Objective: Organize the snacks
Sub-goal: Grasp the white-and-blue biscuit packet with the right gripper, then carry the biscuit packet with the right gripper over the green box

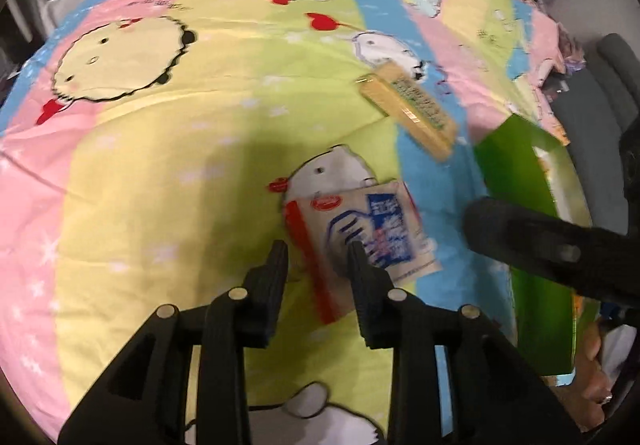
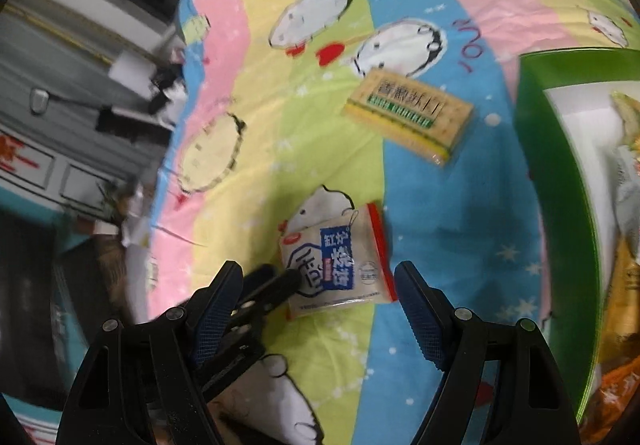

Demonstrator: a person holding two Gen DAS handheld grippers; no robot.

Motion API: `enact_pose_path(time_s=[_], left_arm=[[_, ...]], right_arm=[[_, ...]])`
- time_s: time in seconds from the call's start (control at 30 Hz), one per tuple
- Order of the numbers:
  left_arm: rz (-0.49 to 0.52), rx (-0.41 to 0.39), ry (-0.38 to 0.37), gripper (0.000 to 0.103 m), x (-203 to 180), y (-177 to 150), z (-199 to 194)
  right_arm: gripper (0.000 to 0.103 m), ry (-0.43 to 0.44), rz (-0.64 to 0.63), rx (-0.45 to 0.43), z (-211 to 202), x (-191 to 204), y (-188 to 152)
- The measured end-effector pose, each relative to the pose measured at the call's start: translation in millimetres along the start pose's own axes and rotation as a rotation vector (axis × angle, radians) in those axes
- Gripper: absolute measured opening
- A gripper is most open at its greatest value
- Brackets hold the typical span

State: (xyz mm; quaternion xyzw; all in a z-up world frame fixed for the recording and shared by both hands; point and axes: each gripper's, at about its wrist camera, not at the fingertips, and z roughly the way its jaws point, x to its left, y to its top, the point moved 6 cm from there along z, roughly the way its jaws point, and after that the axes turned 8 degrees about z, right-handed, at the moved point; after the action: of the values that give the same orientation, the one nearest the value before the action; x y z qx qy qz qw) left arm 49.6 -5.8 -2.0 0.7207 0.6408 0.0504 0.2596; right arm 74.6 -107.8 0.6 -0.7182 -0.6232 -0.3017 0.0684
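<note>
A white snack packet with blue print and a red edge [image 1: 360, 233] lies on the bedsheet; it also shows in the right wrist view [image 2: 340, 265]. My left gripper [image 1: 318, 253] is open just above it, one finger over the packet, nothing held. My right gripper [image 2: 318, 281] is open wide, hovering over the same packet; one of its fingers [image 1: 520, 241] shows in the left wrist view. The left gripper's fingers [image 2: 272, 285] reach the packet's left edge. A yellow cracker pack with green lettering [image 1: 408, 109] lies farther off, and it shows in the right wrist view [image 2: 412, 117].
A green box [image 1: 528, 173] holding several snack packets sits at the right, seen in the right wrist view too [image 2: 560, 181]. The colourful cartoon bedsheet [image 1: 200, 125] covers the bed. Grey cabinets [image 2: 60, 125] stand beyond the bed's left edge.
</note>
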Motion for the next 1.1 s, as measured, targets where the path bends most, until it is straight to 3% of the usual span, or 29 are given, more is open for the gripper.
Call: enact_pose_path(time_s=[0.1, 0.27, 0.37, 0.47, 0.57, 0.67, 0.9, 1.1], left_arm=[[-0.026, 0.004, -0.03, 0.046, 1.4, -2.1, 1.1], [-0.032, 0.015, -0.048, 0.047, -3.6, -4.3, 6.4], [-0.028, 0.017, -0.065, 0.044, -10.1, -4.5, 11.6], [-0.022, 0.01, -0.06, 0.039, -13.8, -3.4, 13.7], [0.006, 0.002, -0.043, 0.034, -20.0, -2.6, 12.2], [0.039, -0.017, -0.012, 0.031, -26.3, -2.0, 6.5], [0.104, -0.102, -0.015, 0.031, -49.5, 9.6, -24.1], [0.2, -0.22, -0.026, 0.032, -91.7, 27.1, -61.1]], right_arm=[[0.08, -0.035, -0.017, 0.024, 18.0, 0.0, 2.2], [0.08, -0.1, -0.025, 0.065, 41.9, -5.8, 3.3], [0.08, -0.075, -0.011, 0.098, 53.5, -8.6, -2.2], [0.08, -0.085, -0.047, 0.077, 53.8, -5.1, -6.7], [0.069, -0.08, -0.053, 0.083, 52.8, -2.5, -9.7], [0.067, -0.059, -0.061, 0.088, 48.5, 2.1, -13.7], [0.066, -0.061, -0.087, -0.008, 10.6, 13.8, -13.2], [0.066, -0.058, -0.104, -0.172, -52.5, 18.7, -4.4]])
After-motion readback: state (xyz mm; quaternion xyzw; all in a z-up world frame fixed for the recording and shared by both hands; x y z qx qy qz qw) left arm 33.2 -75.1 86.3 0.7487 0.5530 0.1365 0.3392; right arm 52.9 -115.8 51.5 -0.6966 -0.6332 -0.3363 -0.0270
